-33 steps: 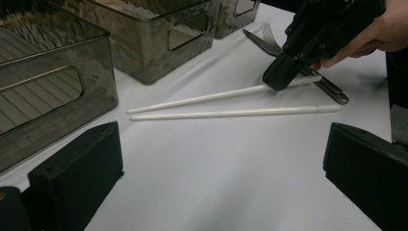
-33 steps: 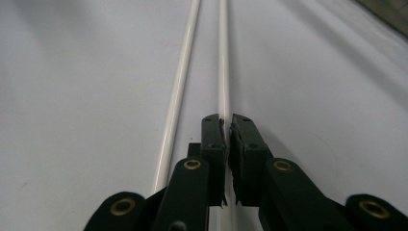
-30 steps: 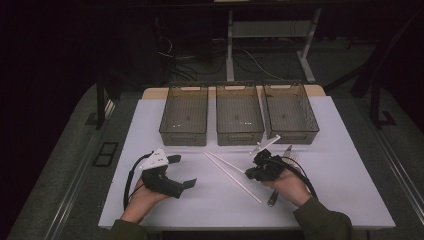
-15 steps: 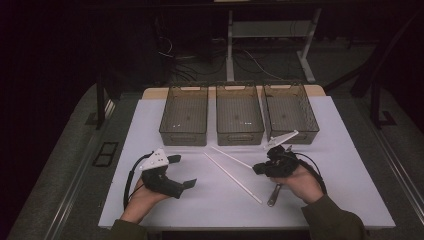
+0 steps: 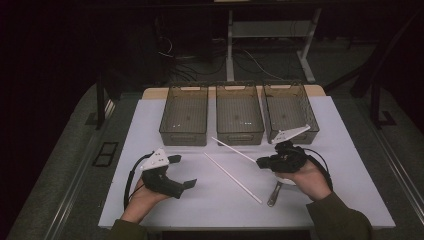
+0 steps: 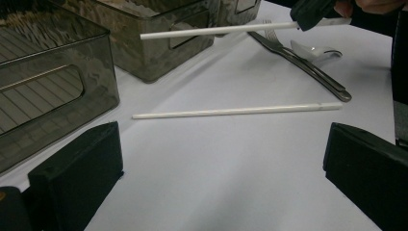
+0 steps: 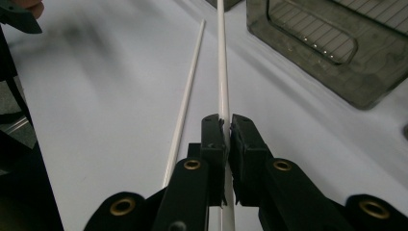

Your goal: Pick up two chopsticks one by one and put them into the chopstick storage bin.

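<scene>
I am gripping one white chopstick [image 7: 222,72] in my right hand-held gripper [image 7: 226,130]; my left hand-held gripper [image 5: 180,172], lower left, is gaping wide over the worktop [image 5: 215,200].

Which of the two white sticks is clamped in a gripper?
The thin white stick nearer the bins, in the right gripper; the other white stick lies loose on the table.

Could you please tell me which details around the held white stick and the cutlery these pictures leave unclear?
- Held white stick: in the right gripper view its far end is cut off by the top edge.
- Fork and spoon: in the left gripper view the right hand-held gripper hides their far ends.
- Bins: in the high view, dim light and tinted walls obscure any small contents.
</scene>
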